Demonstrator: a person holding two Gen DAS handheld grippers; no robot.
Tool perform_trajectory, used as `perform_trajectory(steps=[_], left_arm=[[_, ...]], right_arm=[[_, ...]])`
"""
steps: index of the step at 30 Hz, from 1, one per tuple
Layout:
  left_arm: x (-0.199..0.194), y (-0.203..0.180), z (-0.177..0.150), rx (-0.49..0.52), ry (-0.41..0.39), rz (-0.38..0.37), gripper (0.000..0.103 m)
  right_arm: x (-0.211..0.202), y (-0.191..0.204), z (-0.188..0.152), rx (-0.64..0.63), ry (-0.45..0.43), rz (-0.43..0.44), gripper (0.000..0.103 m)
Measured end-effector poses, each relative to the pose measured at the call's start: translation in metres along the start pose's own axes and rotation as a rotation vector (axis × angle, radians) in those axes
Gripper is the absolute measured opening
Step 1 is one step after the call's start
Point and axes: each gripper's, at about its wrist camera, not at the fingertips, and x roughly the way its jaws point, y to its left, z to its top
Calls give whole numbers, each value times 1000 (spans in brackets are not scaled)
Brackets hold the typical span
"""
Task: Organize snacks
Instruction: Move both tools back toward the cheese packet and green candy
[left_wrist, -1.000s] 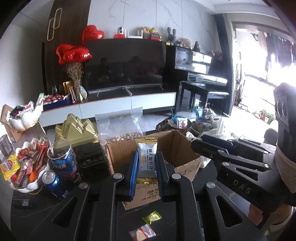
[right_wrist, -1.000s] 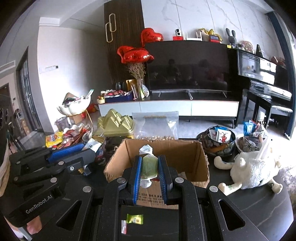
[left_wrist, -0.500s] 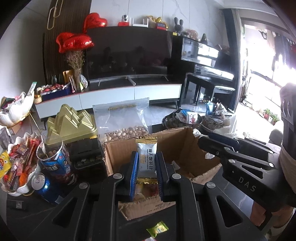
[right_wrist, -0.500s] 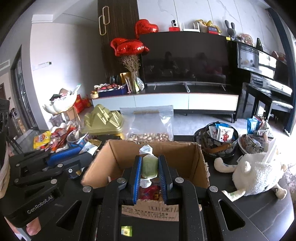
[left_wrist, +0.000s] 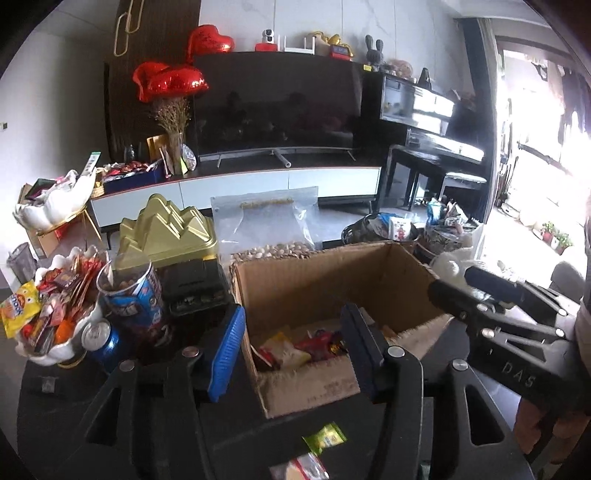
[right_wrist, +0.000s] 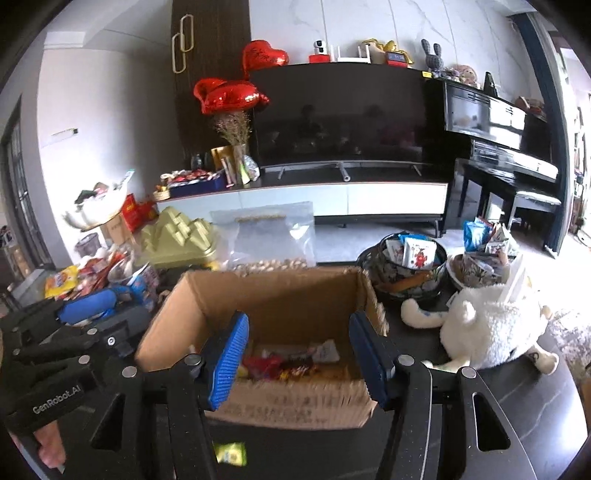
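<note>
An open cardboard box (left_wrist: 328, 273) stands on the dark table and also shows in the right wrist view (right_wrist: 280, 295). Several snack packets (left_wrist: 295, 343) lie on its floor, also seen in the right wrist view (right_wrist: 280, 363). My left gripper (left_wrist: 295, 350) is open and empty over the box's near left part. My right gripper (right_wrist: 299, 354) is open and empty over the box's near edge. A green packet (left_wrist: 325, 437) and another packet (left_wrist: 299, 469) lie on the table in front of the box. The green one also shows in the right wrist view (right_wrist: 231, 452).
Left of the box stand a chip tube (left_wrist: 133, 291), a blue can (left_wrist: 101, 341), a white bowl of snacks (left_wrist: 55, 314) and a gold box (left_wrist: 166, 232). A bag of nuts (left_wrist: 266, 229) stands behind. A plush sheep (right_wrist: 487, 328) and snack bowls (right_wrist: 406, 266) are at the right.
Both grippers moved forward over the box and opened. The silver packet left the left gripper and the green packet left the right gripper; neither is held now.
</note>
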Motion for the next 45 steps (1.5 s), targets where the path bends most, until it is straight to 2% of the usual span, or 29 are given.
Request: perform_trajectory(steps=[2, 4, 13, 21, 25, 31, 38, 45], left_arm=[[-11, -2, -4, 6, -8, -1, 56], [-22, -3, -11, 4, -9, 9, 57], [-62, -10, -52, 19, -31, 35, 60], [-85, -16, -89, -14, -5, 38, 63], [-90, -19, -108, -56, 23, 33, 64], [-93, -23, -130, -73, 73, 40, 64], [-105, -27, -142, -77, 85, 69, 66], [-112, -27, -149, -108, 102, 51, 67]], right_arm=[[-9, 3, -5, 6, 0, 10, 58], [-19, 4, -11, 13, 5, 12, 63], [-51, 14, -58, 25, 47, 18, 63], [-76, 16, -99, 36, 79, 15, 63], [-83, 18, -116, 29, 101, 22, 67], [-96, 15, -129, 33, 107, 23, 67], [-103, 13, -138, 59, 114, 40, 67], [-113, 16, -142, 59, 103, 56, 67]])
